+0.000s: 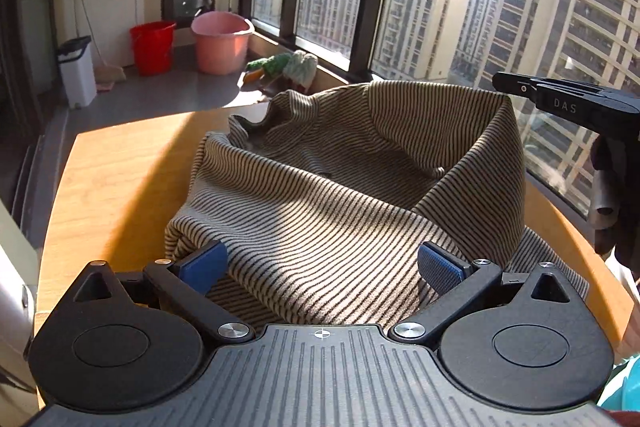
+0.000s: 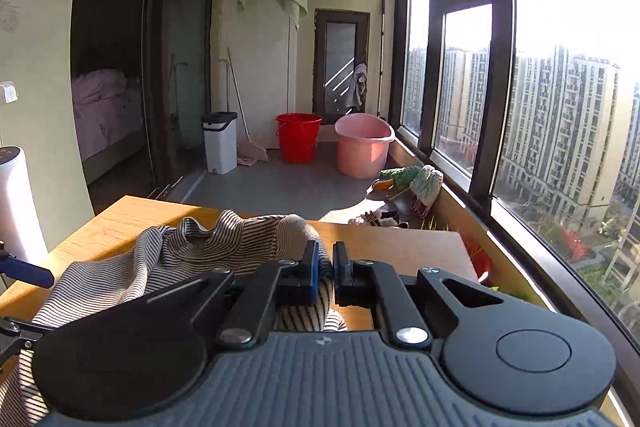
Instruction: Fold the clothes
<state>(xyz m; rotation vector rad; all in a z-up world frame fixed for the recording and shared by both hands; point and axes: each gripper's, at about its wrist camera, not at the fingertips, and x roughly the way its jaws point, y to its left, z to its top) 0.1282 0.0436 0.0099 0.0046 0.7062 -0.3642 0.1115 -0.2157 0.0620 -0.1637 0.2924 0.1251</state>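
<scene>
A brown-and-cream striped garment (image 1: 340,195) lies bunched on the wooden table (image 1: 120,167). My left gripper (image 1: 322,263) is open wide, low over the garment's near part, and its blue pads (image 1: 204,265) clamp nothing. At the upper right of the left wrist view, my right gripper (image 1: 505,87) is shut on the garment's far right edge and holds it up off the table. In the right wrist view, the right gripper (image 2: 326,265) has its blue pads close together with striped garment (image 2: 168,255) cloth pinched between them.
Tall windows (image 1: 440,7) run along the table's right side. On the floor beyond the table stand a red bucket (image 1: 152,47), a pink basin (image 1: 222,43) and a white bin (image 1: 76,71). A mop head (image 1: 296,67) lies on the sill.
</scene>
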